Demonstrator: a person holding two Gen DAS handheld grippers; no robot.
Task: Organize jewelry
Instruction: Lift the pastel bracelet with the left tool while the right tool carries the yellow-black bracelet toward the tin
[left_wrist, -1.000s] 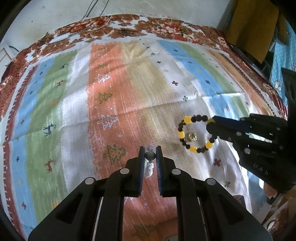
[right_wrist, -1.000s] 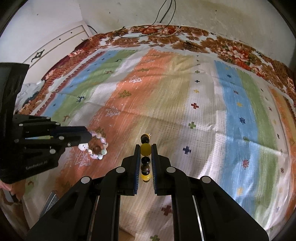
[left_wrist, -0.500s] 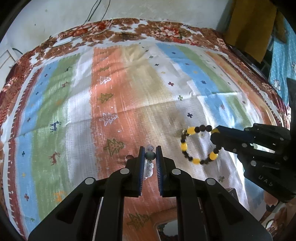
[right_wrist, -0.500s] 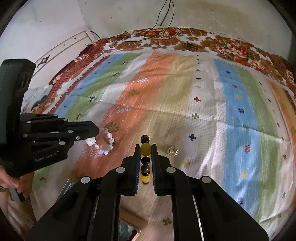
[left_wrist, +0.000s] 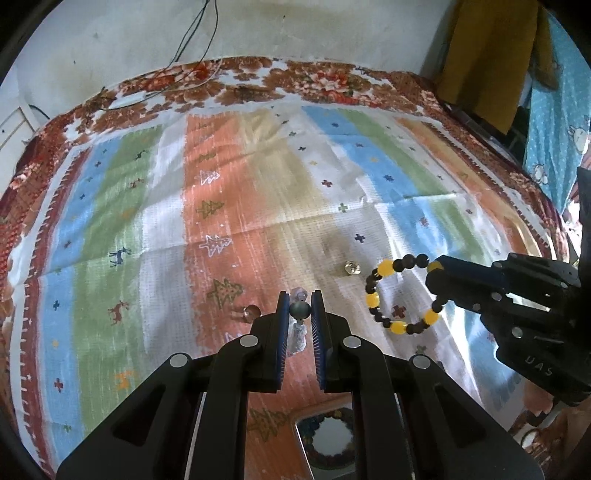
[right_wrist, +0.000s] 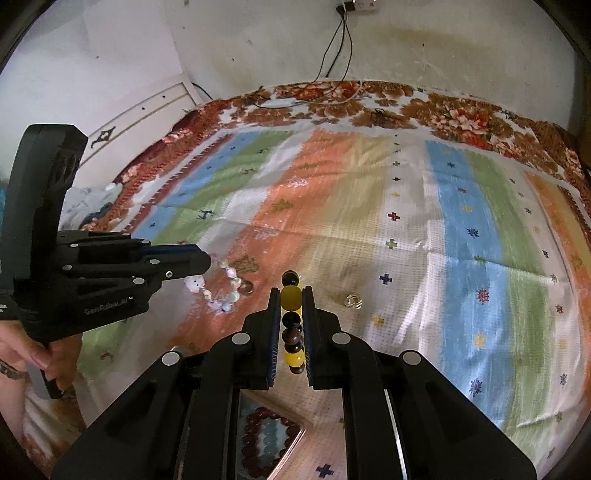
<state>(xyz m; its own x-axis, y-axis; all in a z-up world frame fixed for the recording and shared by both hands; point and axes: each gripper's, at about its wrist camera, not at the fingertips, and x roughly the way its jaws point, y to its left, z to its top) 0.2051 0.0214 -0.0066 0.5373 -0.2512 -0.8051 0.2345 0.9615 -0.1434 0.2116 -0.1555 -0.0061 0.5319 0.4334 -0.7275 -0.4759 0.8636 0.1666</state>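
Both tongs are busy: left gripper (left_wrist: 300, 310) pinches the pale bead bracelet (right_wrist: 221, 291), right gripper (right_wrist: 291, 295) pinches the yellow-and-black bracelet (left_wrist: 400, 291), both dangling off the striped cloth (left_wrist: 258, 184). Small rings (right_wrist: 352, 300) lie around 1 o'clock. Loads of bare cloth toward 12; the tray (right_wrist: 269, 435) sits at 6.

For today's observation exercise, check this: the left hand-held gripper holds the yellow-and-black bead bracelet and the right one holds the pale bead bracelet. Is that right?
No, the bracelets are swapped. The left hand-held gripper holds the pale bead bracelet; the right hand-held gripper holds the yellow-and-black bead bracelet. Both wrist views show it.
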